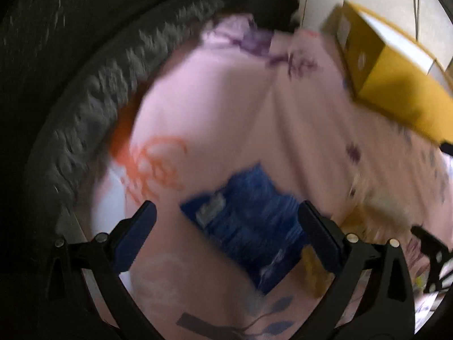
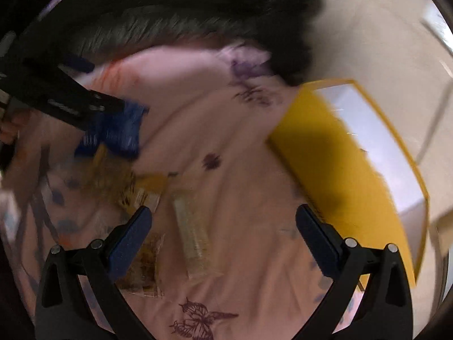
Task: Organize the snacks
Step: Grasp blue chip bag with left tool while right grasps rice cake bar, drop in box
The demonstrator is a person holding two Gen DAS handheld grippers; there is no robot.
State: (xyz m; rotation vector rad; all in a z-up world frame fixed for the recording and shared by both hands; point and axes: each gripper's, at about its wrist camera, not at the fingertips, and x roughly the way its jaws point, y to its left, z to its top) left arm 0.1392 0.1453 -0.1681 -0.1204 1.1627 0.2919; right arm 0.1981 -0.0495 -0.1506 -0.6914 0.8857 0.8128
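The left gripper (image 1: 226,226) has its jaws spread wide, and the blue snack packet (image 1: 249,226) lies flat on the pink printed cloth (image 1: 226,99) right between them, nearer the right jaw, with no pad pressing on it. The right gripper (image 2: 223,235) also stands with jaws wide apart over the same cloth, and a pale clear-wrapped snack bar (image 2: 191,235) lies between them, untouched, while a crinkly yellow-brown packet (image 2: 141,266) sits under its left jaw. The yellow box (image 2: 339,153) rests on the cloth beyond the right jaw, well apart from the blue packet.
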